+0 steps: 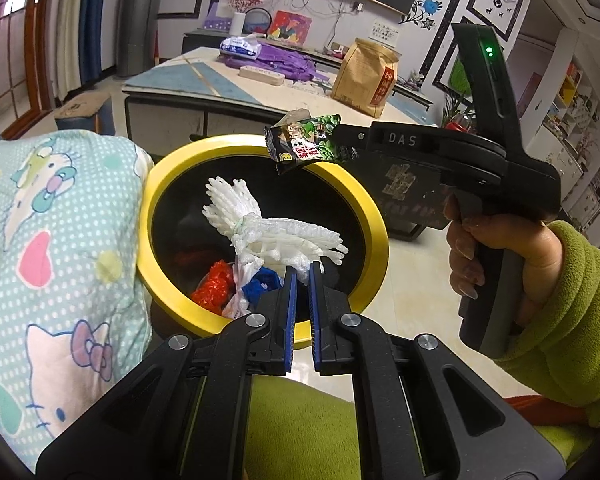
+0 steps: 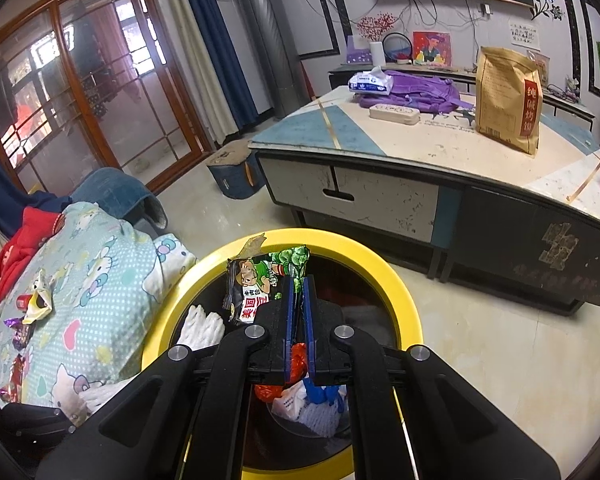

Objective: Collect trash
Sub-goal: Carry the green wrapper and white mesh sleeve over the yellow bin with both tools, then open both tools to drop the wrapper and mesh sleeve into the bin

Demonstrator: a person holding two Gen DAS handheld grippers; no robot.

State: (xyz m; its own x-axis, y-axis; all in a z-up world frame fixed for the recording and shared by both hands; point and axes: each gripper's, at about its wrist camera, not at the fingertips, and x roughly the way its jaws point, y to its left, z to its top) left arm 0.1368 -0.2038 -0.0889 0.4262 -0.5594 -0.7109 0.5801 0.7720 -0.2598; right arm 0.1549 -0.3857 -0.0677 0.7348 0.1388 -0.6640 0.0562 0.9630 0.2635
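While both hands hover at the yellow-rimmed bin [image 1: 374, 216], what matters is that each piece of trash already hangs over its dark mouth rather than off to one side. The left hand-held gripper [image 1: 303, 270] has its blue pads pinched on the near end of a white foam net sleeve [image 1: 256, 224], whose long axis runs away from the fingers toward the bin's far rim, well inside the yellow ring. The right hand-held gripper [image 2: 298, 286] is clamped on one edge of a green-and-black snack wrapper [image 2: 260, 284]; seen from the left wrist, that wrapper [image 1: 306, 142] sits just above the bin's far rim, so it is closer to the edge than the sleeve is. Red, blue and white scraps [image 1: 236, 286] already lie at the bin's bottom. More wrappers [image 2: 34, 300] wait on the cartoon-cat quilt [image 1: 60, 240] pressed against the bin's side. To my eye, letting go is the move next due, and the left load is the safer drop; the right one may want a nudge inward from the rim first.
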